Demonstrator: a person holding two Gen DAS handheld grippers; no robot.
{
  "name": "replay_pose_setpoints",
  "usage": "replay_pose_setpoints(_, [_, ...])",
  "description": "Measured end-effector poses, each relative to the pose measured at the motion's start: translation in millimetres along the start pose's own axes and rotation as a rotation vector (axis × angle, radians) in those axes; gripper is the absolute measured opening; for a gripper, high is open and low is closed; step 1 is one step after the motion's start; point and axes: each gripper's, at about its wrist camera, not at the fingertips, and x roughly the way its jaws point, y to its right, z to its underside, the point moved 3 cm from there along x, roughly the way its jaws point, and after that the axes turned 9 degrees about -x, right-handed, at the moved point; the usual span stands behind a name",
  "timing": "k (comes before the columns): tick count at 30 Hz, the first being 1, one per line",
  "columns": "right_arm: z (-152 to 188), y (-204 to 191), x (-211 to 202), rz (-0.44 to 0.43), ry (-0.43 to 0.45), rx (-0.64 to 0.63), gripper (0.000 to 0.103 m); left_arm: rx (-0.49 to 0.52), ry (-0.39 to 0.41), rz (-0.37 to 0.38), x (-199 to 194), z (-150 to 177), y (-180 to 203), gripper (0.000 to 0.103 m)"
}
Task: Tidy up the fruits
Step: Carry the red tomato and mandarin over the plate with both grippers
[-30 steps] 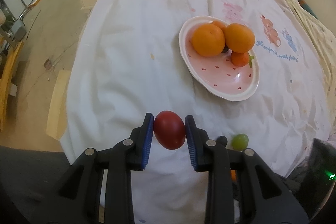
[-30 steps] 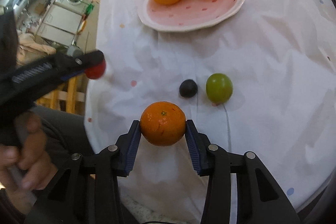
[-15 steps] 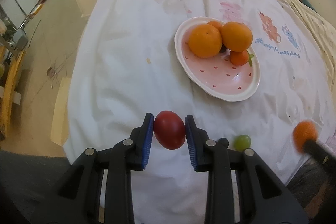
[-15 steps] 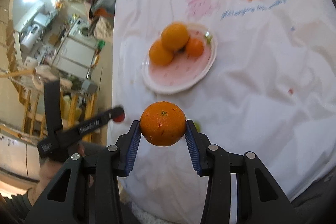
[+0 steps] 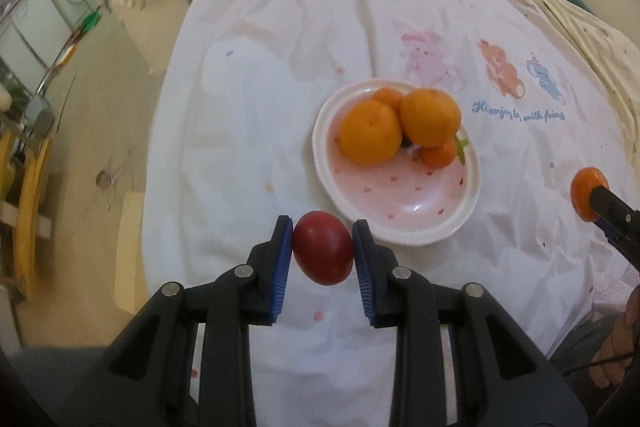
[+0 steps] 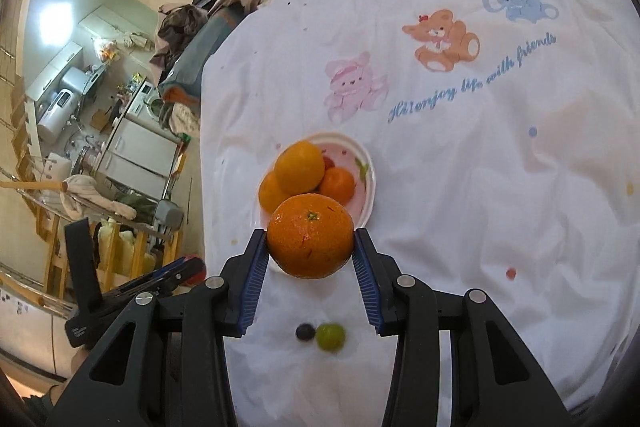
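My left tool point(image 5: 323, 253) clamps the smooth dark-red oval fruit point(image 5: 323, 247), long axis tilted up-left to down-right, now just below the lower-left rim of the pink spotted plate point(image 5: 452, 223) instead of well short of it. My right tool point(image 6: 310, 247) grips the round orange mandarin point(image 6: 310, 235), stem up; it has risen off the white printed cloth, leaving the green grape point(image 6: 330, 337) and dark berry point(image 6: 305, 331) below. I judge both fruits are nearly ready to be dropped onto the plate.

Soft, even daylight; a bright glare patch sits upper left in the right wrist view. Fisheye bending and dark vignetting mark the edges.
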Motion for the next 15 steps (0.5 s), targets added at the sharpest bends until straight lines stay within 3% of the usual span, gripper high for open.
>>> replay_pose_setpoints(6, [-17.2, 6.4, 13.4, -0.010, 0.014, 0.000, 0.045, 0.044, -0.004, 0.006, 9.6, -20.6, 16.8, 0.026])
replay_pose_setpoints(15, [-25.7, 7.4, 51.7, 0.032, -0.052, -0.044, 0.045, 0.129, -0.038, -0.016, 40.8, -31.2, 37.3, 0.026])
